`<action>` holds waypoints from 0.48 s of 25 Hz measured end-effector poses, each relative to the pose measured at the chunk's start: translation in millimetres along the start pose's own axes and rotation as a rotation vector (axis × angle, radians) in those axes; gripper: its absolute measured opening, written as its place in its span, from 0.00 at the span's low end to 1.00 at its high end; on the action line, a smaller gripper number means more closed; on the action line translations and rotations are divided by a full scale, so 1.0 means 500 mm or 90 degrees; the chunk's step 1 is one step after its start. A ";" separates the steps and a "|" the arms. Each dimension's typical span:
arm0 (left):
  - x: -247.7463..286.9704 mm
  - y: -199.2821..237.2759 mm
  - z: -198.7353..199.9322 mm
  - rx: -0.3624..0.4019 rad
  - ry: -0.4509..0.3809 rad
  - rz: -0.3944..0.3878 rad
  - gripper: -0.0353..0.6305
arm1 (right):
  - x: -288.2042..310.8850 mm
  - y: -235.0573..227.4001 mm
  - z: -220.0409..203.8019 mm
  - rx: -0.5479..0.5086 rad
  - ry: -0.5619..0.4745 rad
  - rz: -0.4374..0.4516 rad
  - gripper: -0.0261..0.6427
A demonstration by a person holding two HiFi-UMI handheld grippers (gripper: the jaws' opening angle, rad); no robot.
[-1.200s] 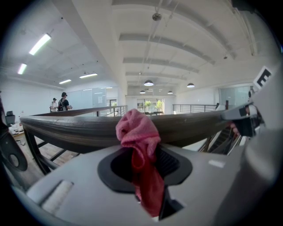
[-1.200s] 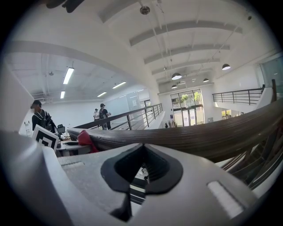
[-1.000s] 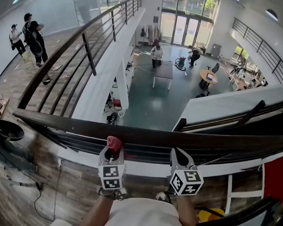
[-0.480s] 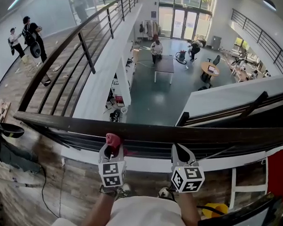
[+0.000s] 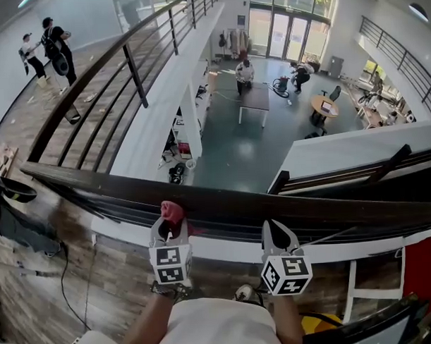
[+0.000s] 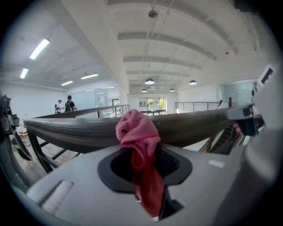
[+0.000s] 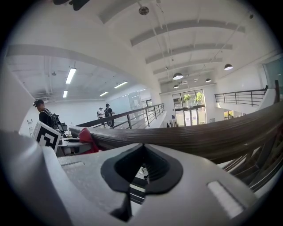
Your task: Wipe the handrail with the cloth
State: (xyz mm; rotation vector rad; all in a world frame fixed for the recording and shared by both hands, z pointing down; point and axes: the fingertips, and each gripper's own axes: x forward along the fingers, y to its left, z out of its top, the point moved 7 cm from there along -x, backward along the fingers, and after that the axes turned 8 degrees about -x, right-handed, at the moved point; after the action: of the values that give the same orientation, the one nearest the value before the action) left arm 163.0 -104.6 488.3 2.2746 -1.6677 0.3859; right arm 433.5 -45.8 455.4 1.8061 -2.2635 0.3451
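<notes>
- Two grippers are in use, one per hand, each carrying one cube with square markers.
- Left gripper (image 5: 171, 227): the jaws are closed tight on one pink-red cloth (image 5: 172, 212). The left gripper view shows the cloth pinched between the two jaws, with a bunched wad above the tips and a darker tail hanging down into the jaw recess.
- The wad of cloth rests against the near edge of the handrail (image 5: 287, 206), left of the middle of the rail's near run.
- Right gripper (image 5: 275, 233): the jaws are closed tip to tip with nothing between them. The tips point at the near edge of the same rail, well to the right of the cloth. Contact with the rail cannot be confirmed.
- One handrail of dark wood crosses the head view from left to right. A second run of it leads away at the upper left over dark posts (image 5: 135, 77).
- Two people (image 5: 50, 41) stand on the upper walkway at far left.
- Two more people are on the floor below. One person (image 5: 245, 70) stands at a rectangular table (image 5: 254, 97).
</notes>
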 end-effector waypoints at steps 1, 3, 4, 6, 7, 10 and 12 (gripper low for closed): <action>0.000 -0.004 0.000 0.000 0.000 0.000 0.24 | -0.001 -0.002 -0.001 0.000 -0.001 0.003 0.04; 0.001 -0.010 0.000 -0.001 -0.001 0.002 0.24 | -0.003 -0.006 -0.002 0.001 -0.002 0.006 0.04; 0.001 -0.013 0.000 -0.001 -0.001 0.002 0.24 | -0.004 -0.009 -0.003 0.002 -0.003 0.007 0.04; 0.001 -0.019 -0.001 -0.001 0.001 0.002 0.24 | -0.007 -0.014 -0.005 0.004 -0.003 0.007 0.04; 0.001 -0.023 -0.001 0.000 0.001 0.002 0.24 | -0.008 -0.018 -0.006 0.005 -0.004 0.007 0.04; 0.003 -0.037 -0.001 0.001 0.000 0.000 0.24 | -0.010 -0.027 -0.006 0.006 -0.008 0.009 0.04; 0.005 -0.046 0.000 0.001 0.000 -0.002 0.24 | -0.012 -0.032 -0.005 0.006 -0.010 0.011 0.04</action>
State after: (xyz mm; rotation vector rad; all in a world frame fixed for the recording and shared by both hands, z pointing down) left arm 185.6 -100.1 487.3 2.2775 -1.6651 0.3861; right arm 450.6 -42.9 456.7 1.8012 -2.2925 0.3471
